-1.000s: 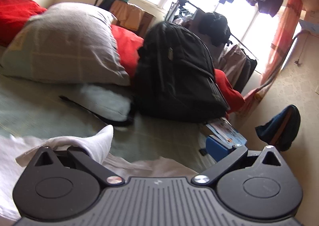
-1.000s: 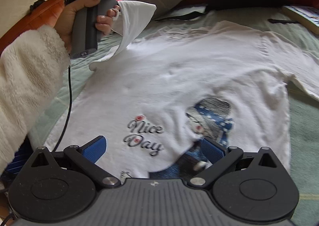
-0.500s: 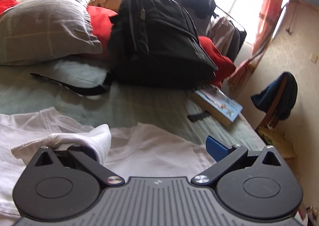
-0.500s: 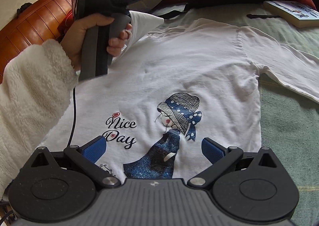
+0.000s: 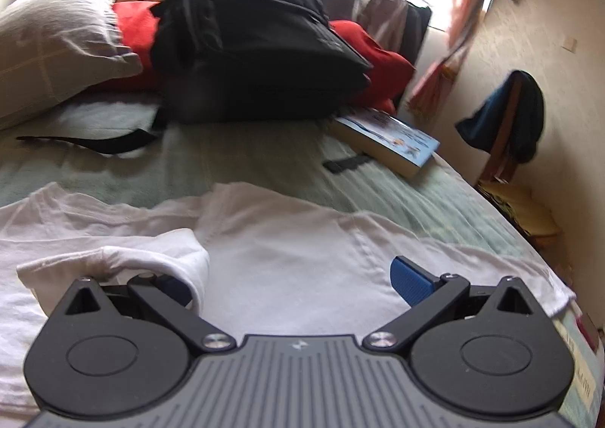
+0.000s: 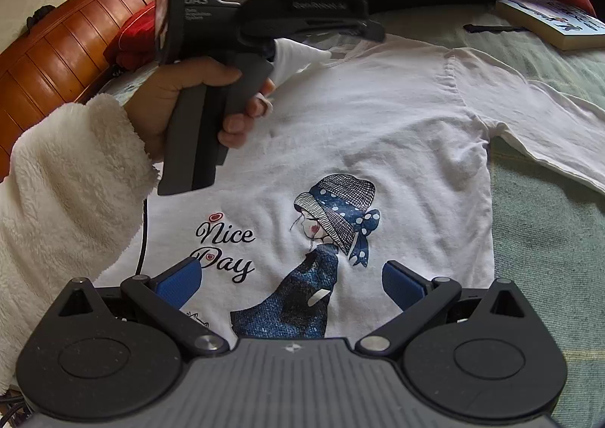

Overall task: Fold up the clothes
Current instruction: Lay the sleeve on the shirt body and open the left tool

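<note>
Between the fingers of the left gripper (image 5: 298,278) there is a wide gap, yet the sleeve (image 5: 151,258) of the white T-shirt (image 6: 378,118) drapes over the left finger, hooked rather than pinched, and hangs above the shirt's chest. The right gripper (image 6: 289,286) hovers over the printed hem, its blue pads spread wide and holding nothing. The shirt lies flat, face up, on the green bed (image 6: 540,239), its other sleeve stretched toward the book (image 5: 389,142) near the black backpack (image 5: 249,42). To fold well, I judge the hooked sleeve should be carried across the chest and laid down smoothly, because the loose cloth could slip off early.
</note>
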{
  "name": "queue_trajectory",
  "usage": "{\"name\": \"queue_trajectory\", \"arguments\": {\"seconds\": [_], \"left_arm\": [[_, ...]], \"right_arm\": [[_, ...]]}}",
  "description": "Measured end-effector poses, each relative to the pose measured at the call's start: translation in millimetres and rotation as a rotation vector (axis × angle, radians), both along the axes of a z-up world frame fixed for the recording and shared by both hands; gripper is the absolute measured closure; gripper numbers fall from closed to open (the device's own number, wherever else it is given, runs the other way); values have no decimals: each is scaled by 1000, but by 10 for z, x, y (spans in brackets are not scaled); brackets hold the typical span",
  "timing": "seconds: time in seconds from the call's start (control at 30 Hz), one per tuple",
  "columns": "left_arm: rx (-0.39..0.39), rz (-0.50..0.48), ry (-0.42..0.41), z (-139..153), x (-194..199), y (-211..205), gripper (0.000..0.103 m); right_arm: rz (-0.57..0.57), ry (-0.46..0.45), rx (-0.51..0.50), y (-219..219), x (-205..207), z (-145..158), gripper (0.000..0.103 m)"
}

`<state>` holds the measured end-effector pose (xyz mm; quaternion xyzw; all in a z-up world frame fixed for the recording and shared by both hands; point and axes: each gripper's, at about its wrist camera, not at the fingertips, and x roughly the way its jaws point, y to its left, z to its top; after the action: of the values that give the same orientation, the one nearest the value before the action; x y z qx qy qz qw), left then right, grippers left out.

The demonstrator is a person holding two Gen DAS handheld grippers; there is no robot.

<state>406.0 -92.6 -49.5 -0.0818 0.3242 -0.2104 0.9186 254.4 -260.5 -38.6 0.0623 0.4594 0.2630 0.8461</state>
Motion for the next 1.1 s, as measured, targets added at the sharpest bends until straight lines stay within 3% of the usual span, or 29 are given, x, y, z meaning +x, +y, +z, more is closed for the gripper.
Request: {"name": "queue_trajectory", "arguments": {"seconds": [0.13,0.23,0.37,0.6,0.87,0.93,1.1], "left_arm": [[113,-54,-6,-119,-46,-154,1],[130,-86,28,-204,-54,-182,1],[28,-80,62,-236,-72,-44,1],[-238,-132,158,-175,-227,406,1],[-516,140,262,-345,17,931,1],[-531,152,241,-317,76,880,1],[-441,61,146,-122,127,510,1]], "right_arm": [[2,-2,-1,1,-12,1,0],[-7,-1,-1,-7,2,-4,0],[-17,-3,-2,-29,5,-4,0],[-41,-5,12,-80,29,-17,0],[-62,6,40,-102,75,-46,0],[-61,2,44,-110,60,-33,0],[-75,3,42,-127,65,-37,0]]}}
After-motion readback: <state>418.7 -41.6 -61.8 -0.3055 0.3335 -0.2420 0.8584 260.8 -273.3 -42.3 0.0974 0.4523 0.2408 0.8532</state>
